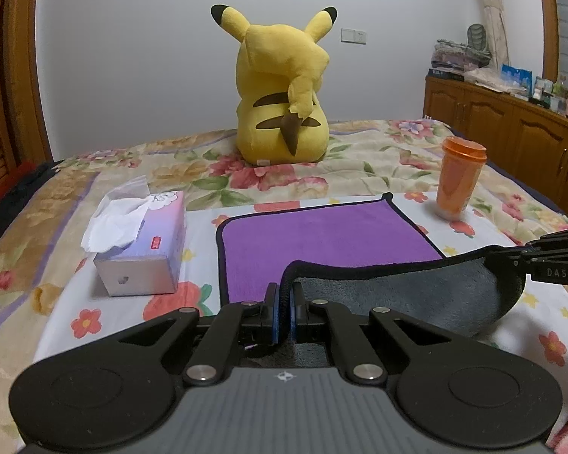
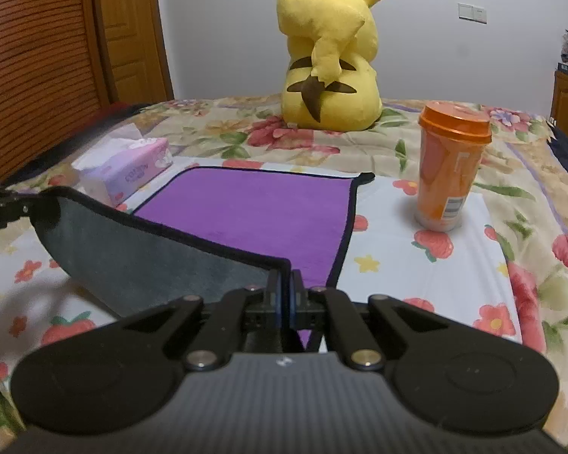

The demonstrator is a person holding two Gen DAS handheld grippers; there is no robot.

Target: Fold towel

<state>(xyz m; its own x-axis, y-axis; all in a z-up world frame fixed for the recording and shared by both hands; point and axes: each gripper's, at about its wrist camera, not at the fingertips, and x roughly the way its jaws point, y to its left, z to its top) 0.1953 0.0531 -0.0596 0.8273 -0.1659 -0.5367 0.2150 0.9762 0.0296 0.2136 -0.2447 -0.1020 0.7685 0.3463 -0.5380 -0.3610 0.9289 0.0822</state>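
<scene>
A: Item one, left of the towel?

B: Tissue box (image 1: 142,249), soft-sided rectangular pack, lilac and pink print, crumpled white tissue standing out of the top slot. It sits just beside the towel's left edge, on the bed (image 1: 359,159), which is covered in a smooth floral sheet.

A: The towel itself?

B: Towel (image 1: 322,234), square plush microfibre, purple on one face and grey on the other, bound all round in a black stitched hem. The far half lies flat on the bed, purple up. The near edge is lifted clear and sags between the two grippers, showing the fleecy grey underside.

A: Grippers?

B: Left gripper (image 1: 284,304), black linkage arms with blue pads; jaws pressed together on the towel's near-left corner hem. Right gripper (image 2: 285,299), same build; jaws pinching the near-right corner. Each shows at the edge of the other's view, holding its corner.

A: Behind the towel?

B: Plush toy (image 1: 280,87), yellow velour, rounded body, black-tipped ears, brown back stripes and tail base. It sits upright with its back to the cameras, well beyond the towel's far edge.

A: Right of the towel?

B: Cup (image 2: 450,166), tapered translucent orange plastic with a ridged orange lid and a barcode label, upright, near the towel's far-right corner but apart from it.
</scene>
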